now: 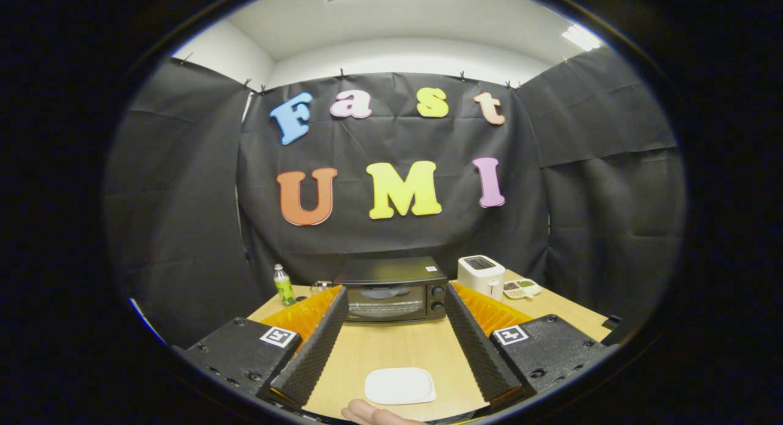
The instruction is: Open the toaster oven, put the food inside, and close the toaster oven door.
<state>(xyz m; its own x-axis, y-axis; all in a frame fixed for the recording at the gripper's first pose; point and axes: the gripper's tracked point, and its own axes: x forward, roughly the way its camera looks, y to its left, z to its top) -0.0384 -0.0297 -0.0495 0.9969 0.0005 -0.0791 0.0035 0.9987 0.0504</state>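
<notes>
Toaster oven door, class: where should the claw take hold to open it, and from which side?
Grip near the door's top edge on the toaster oven, coming straight from the front. The door faces the open claw; its handle is too small to make out.

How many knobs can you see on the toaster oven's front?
2: an upper knob and a lower knob, stacked right of the shut door on the toaster oven, beyond the open gripper.

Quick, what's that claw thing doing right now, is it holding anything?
Gripper: open, holding nothing; the white plate lies on the table between its fingers, the closed toaster oven beyond them.
</notes>
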